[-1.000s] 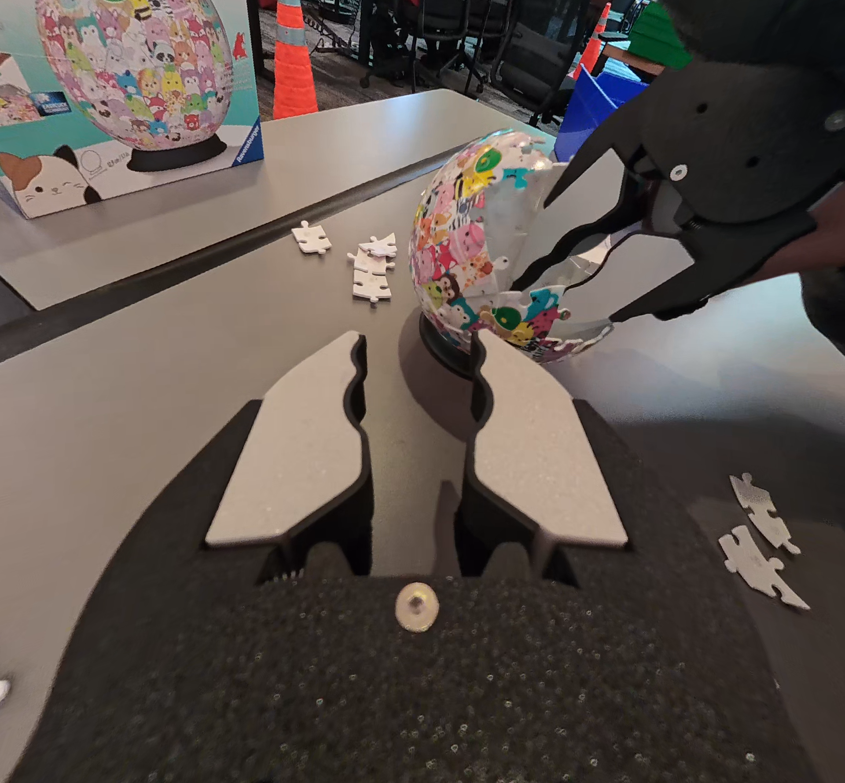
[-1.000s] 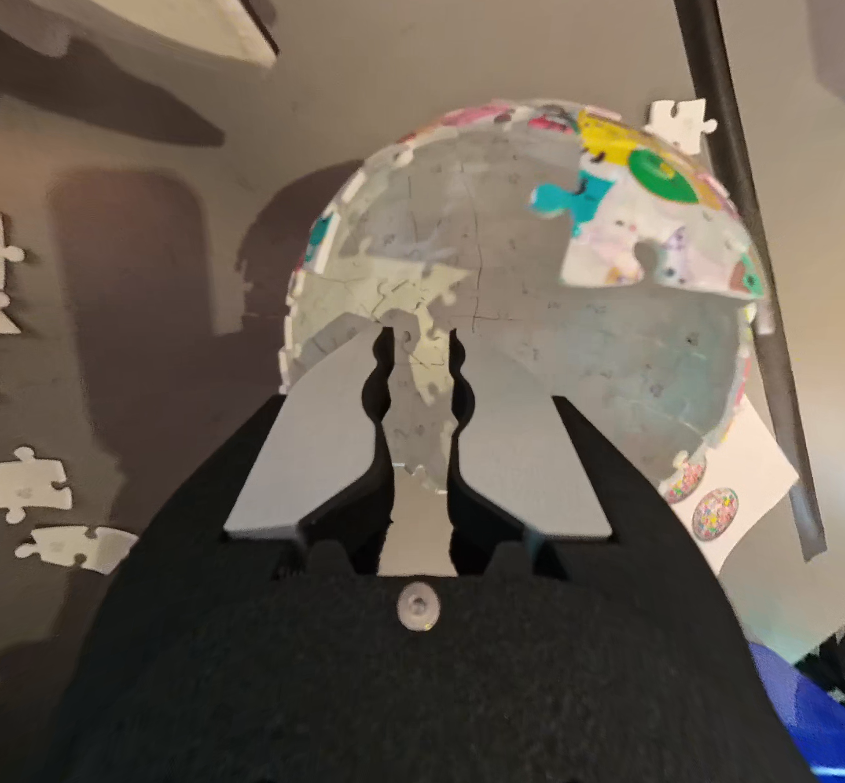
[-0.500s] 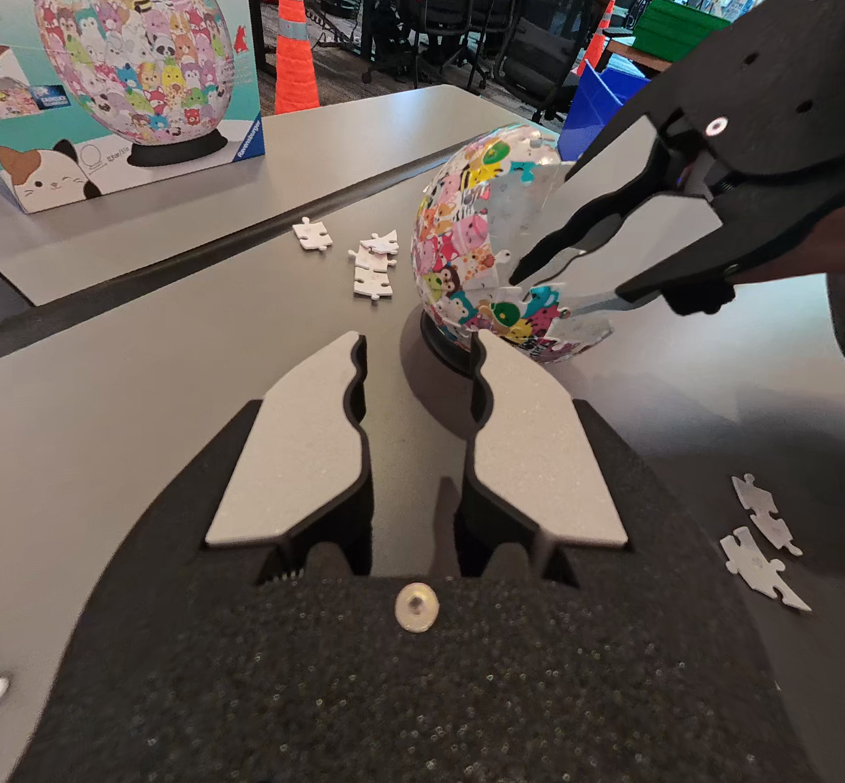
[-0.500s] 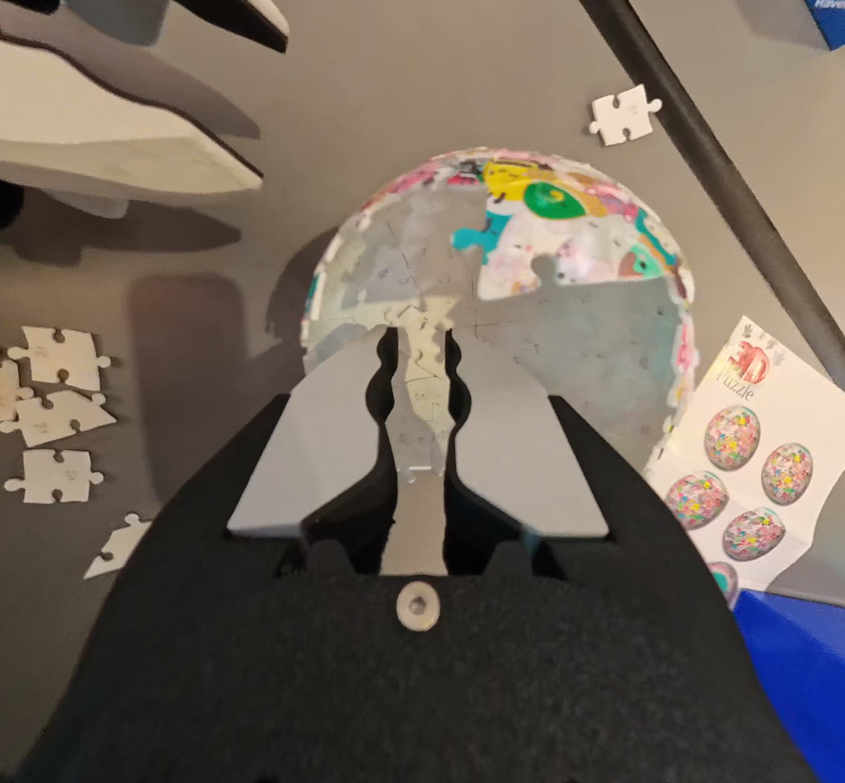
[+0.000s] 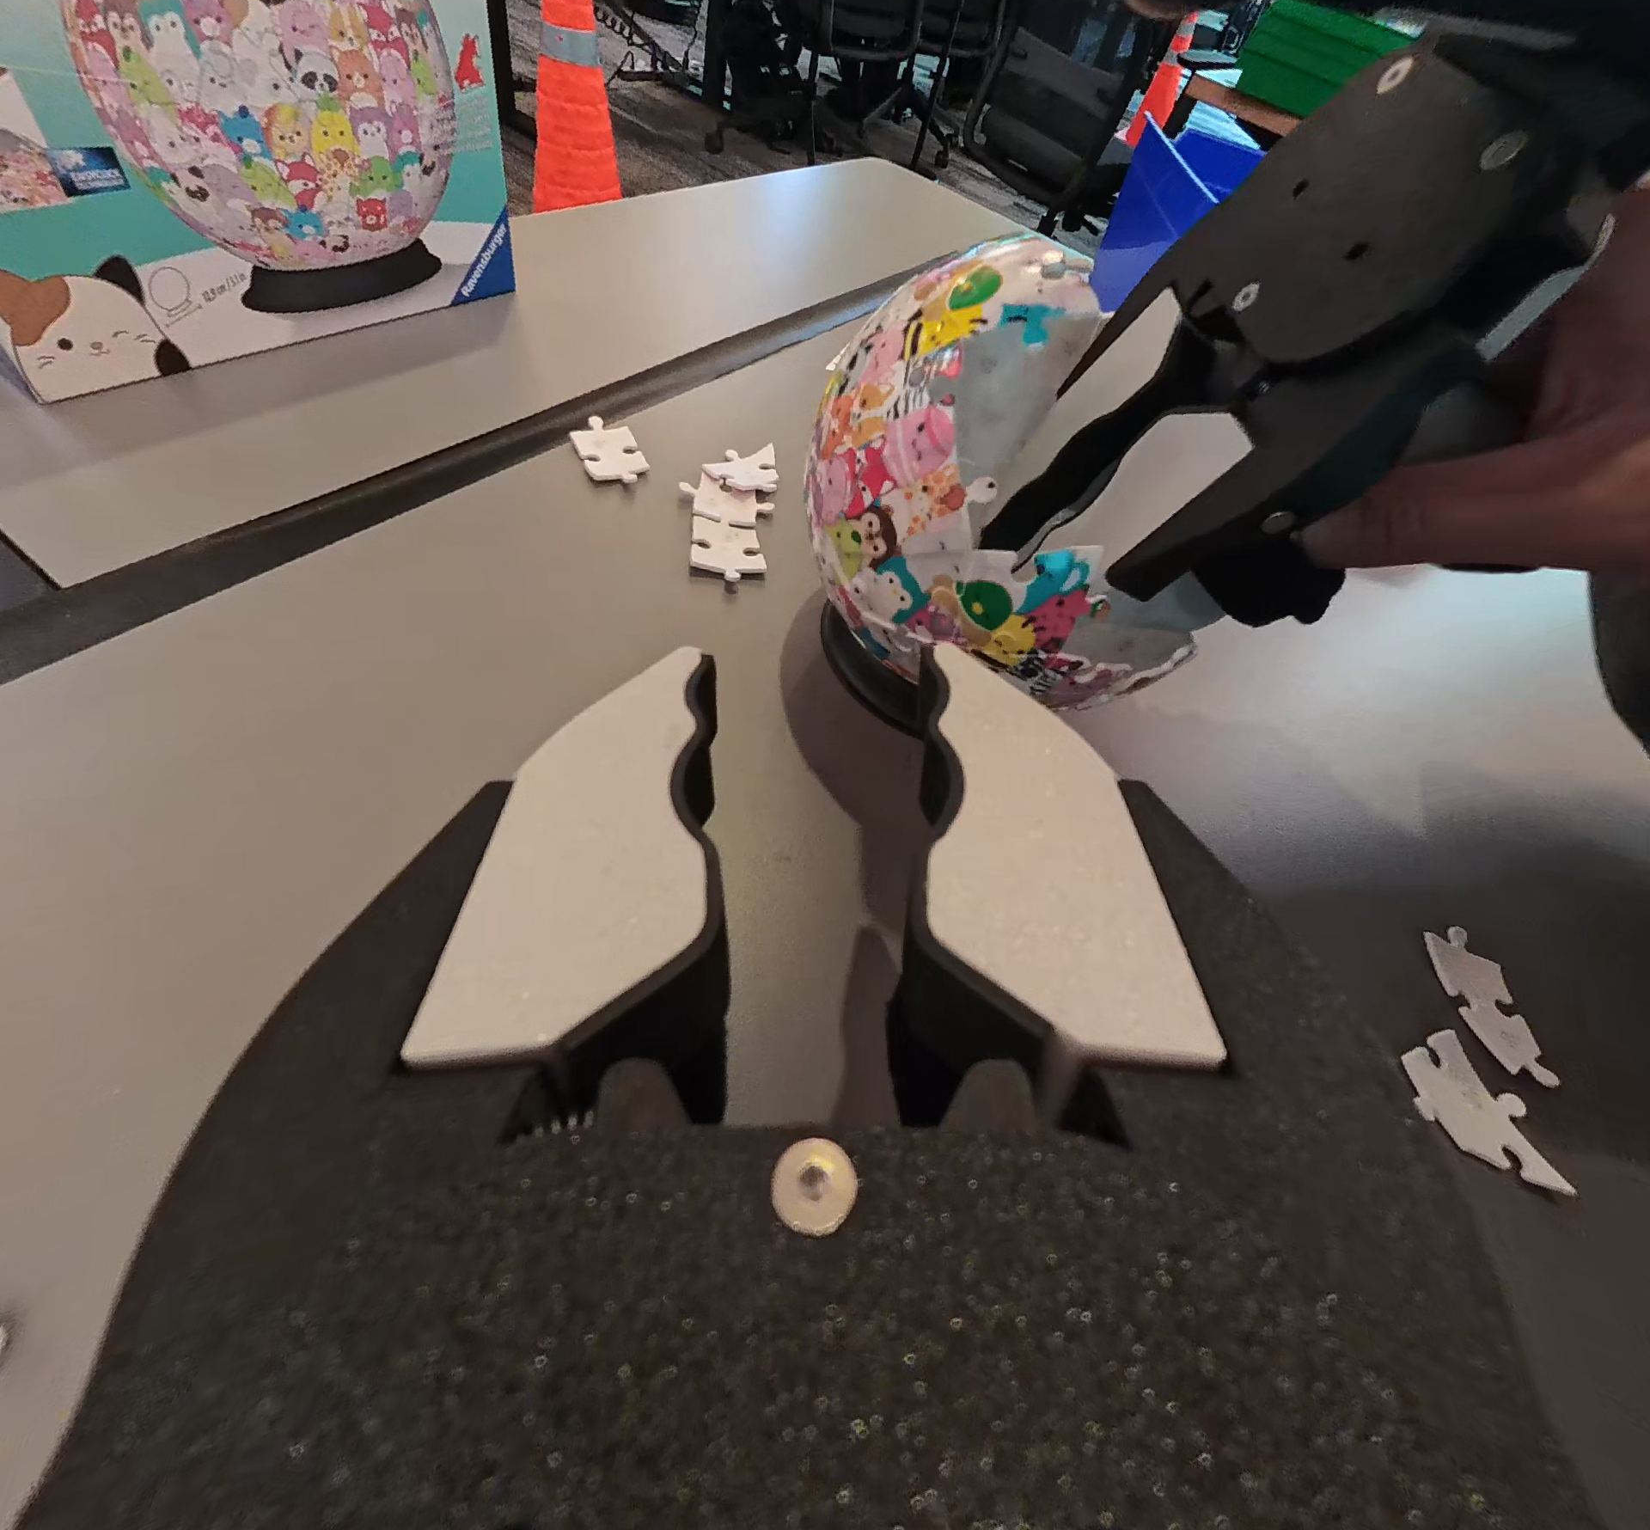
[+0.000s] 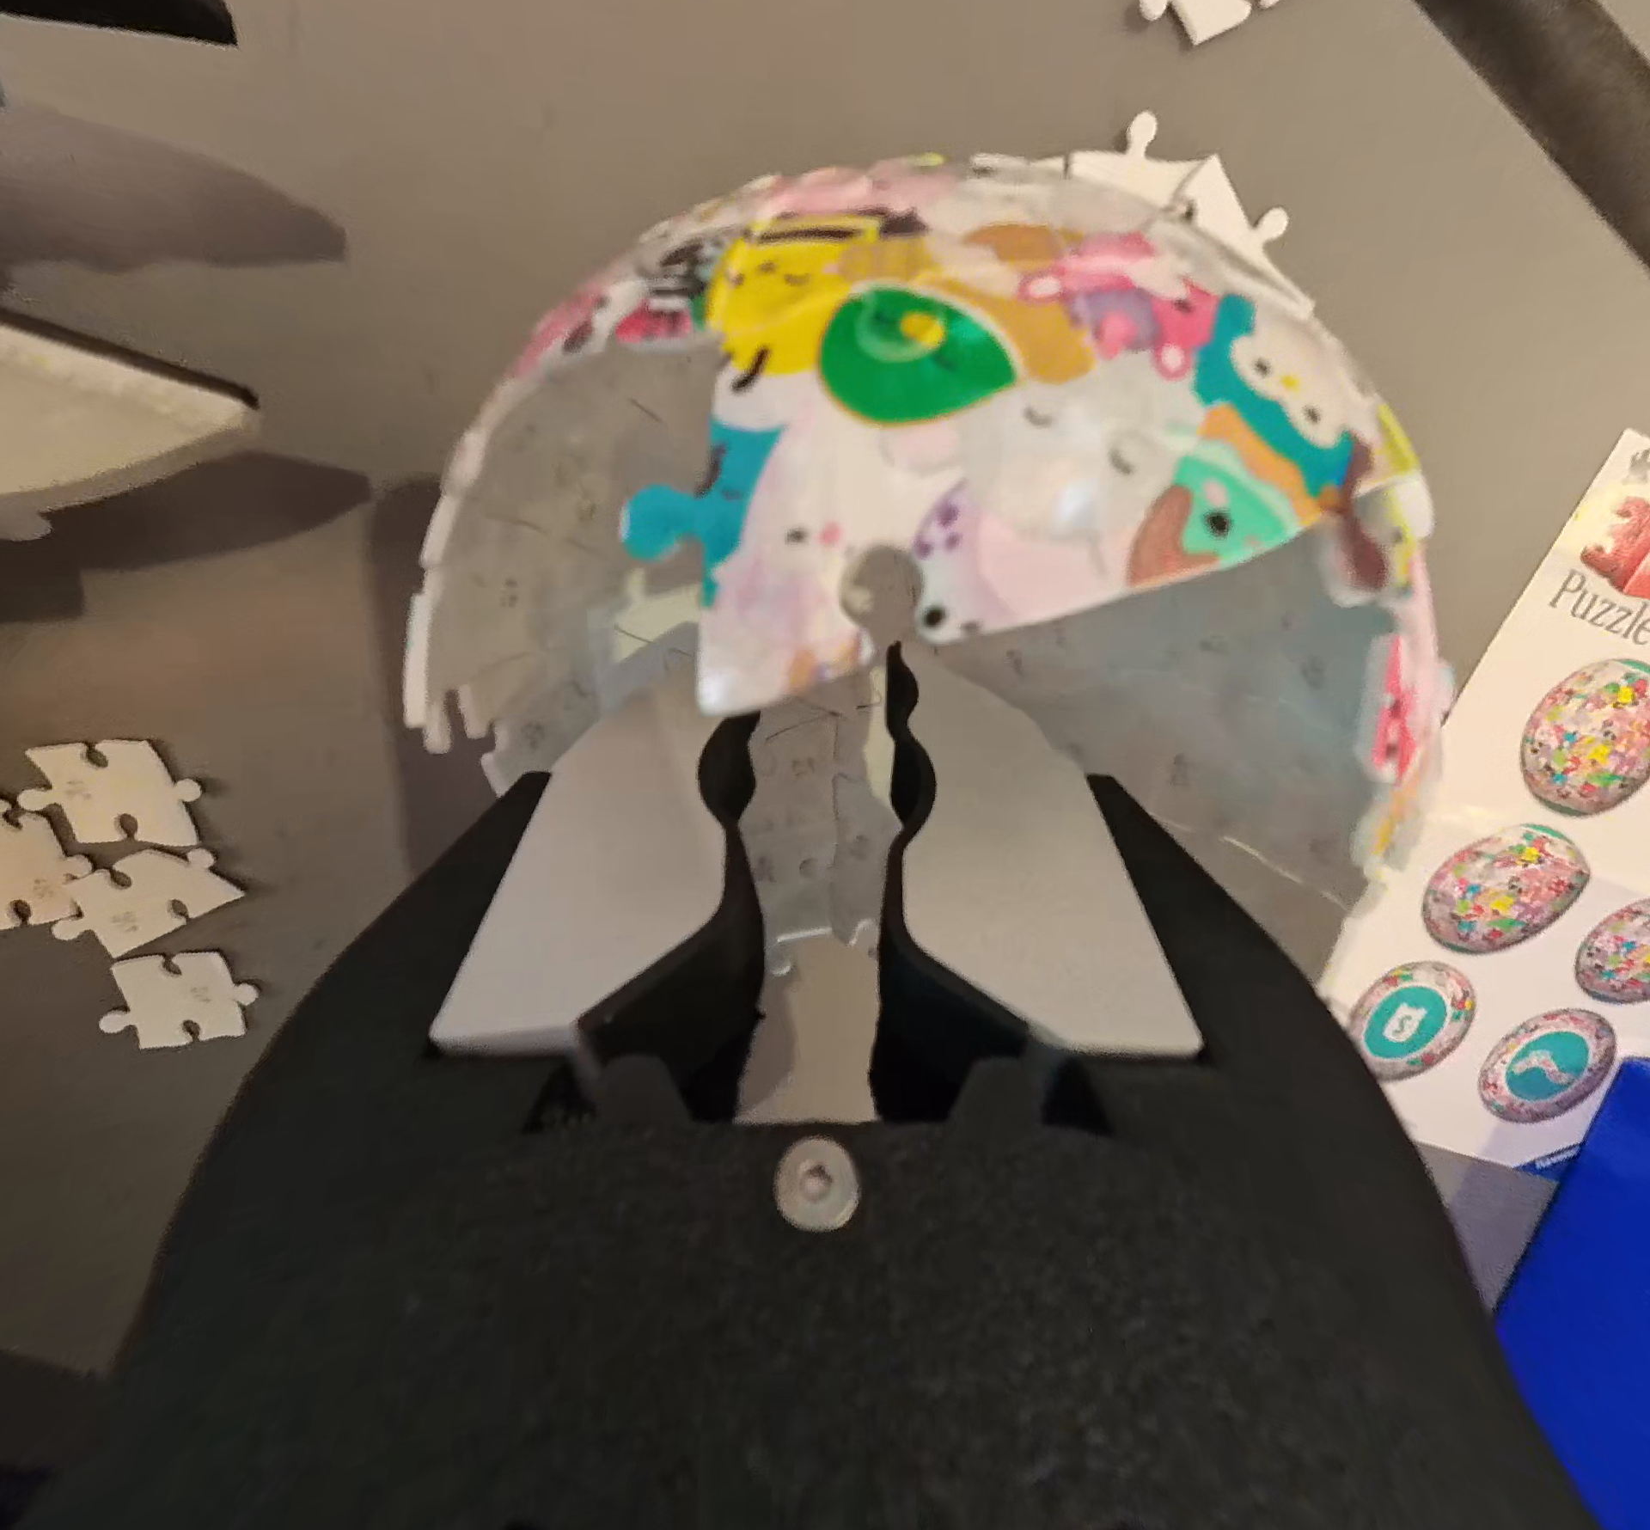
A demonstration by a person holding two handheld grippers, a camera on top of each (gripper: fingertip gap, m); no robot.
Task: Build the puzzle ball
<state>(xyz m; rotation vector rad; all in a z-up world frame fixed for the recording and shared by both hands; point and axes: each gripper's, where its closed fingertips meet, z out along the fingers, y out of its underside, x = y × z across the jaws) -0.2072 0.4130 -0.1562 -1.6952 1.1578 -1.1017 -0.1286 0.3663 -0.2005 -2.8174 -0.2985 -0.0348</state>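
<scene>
The half-built puzzle ball [image 5: 902, 469] is a colourful open shell on a black stand [image 5: 857, 665] at mid-table. My right gripper [image 5: 1062, 563] reaches in from the right. One finger is inside the shell and one under its lower rim, shut on that rim. In the right wrist view the ball [image 6: 937, 380] fills the middle, and its grey inner side shows between my right gripper's [image 6: 817, 683] fingers. My left gripper [image 5: 817, 674] is open and empty, low over the table just in front of the stand.
Loose white pieces lie left of the ball [image 5: 728, 514], at the right [image 5: 1482, 1049], and in the right wrist view [image 6: 116, 862]. The puzzle box [image 5: 250, 112] stands at the back left. A leaflet [image 6: 1536, 862] and a blue bin [image 5: 1170, 183] are beyond the ball. A dark seam [image 5: 357, 487] crosses the table.
My right gripper has swung lower and closer on the ball's rim, so the coloured top of the shell now looms larger in its view. My left gripper has stayed put.
</scene>
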